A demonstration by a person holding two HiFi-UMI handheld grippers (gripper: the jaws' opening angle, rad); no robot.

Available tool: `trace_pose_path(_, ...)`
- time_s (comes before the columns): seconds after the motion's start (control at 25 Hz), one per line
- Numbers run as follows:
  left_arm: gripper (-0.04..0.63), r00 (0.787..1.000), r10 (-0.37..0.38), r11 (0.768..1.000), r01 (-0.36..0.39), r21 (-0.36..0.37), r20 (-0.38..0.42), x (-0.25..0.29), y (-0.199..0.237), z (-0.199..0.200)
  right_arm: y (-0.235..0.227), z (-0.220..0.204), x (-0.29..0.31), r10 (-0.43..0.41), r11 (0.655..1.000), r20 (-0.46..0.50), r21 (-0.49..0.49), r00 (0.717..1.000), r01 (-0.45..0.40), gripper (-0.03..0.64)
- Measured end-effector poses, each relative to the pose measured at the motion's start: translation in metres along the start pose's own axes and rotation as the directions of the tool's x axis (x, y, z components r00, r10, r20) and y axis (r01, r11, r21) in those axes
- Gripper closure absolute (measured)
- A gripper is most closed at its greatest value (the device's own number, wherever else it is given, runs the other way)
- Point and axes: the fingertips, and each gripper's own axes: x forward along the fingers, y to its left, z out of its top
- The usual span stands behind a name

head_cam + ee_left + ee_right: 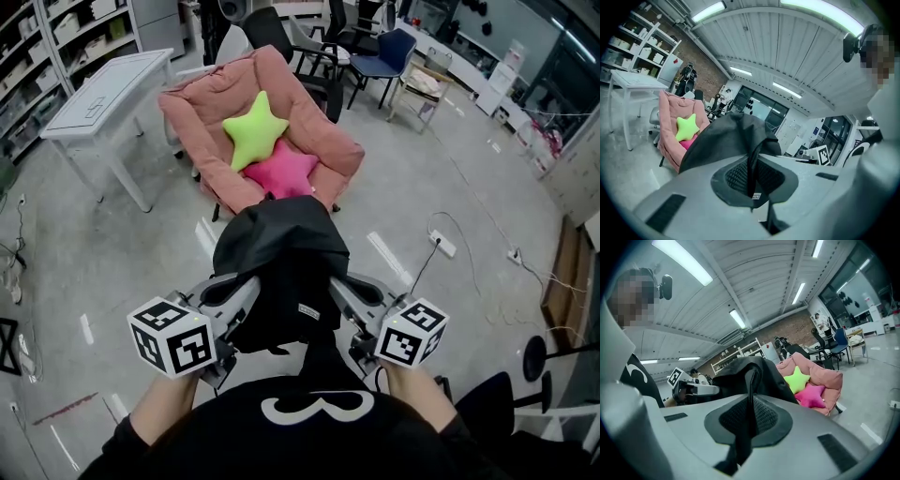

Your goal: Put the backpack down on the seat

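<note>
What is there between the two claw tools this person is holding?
The black backpack hangs between the left gripper and the right gripper, each shut on one of its straps. The head view shows it best.

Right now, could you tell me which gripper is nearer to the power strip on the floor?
Right. The right gripper holds the backpack just left of the power strip; the left gripper is on the backpack's other side, farther away.
</note>
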Motion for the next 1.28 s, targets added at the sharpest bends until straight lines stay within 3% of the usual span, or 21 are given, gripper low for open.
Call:
trace_pose_path(0.48,0.577,0.999,0.037,0.999,-0.037,-0.034,-0.010,0.123,0.049,0.050,-0.132,0.052,0.048,0.032,0.997,-0.002,0.065,0.999,-0.032,0.595)
trace_pose_path(0.92,0.577,0.996,0.086,0.994,-0.085,-0.067,0.019,0.269,0.098,0.130,-0.270,0.137,0.097,0.059,0.998,-0.054,0.032,0.997,-0.058,0.595)
trace_pose_path(1.28,0.577,0.989,0.121,0.988,-0.111,-0.107,0.086,0.321,0.159,0.167,-0.334,0.176,0.161,0.078,0.995,-0.128,-0.051,0.989,-0.085,0.595)
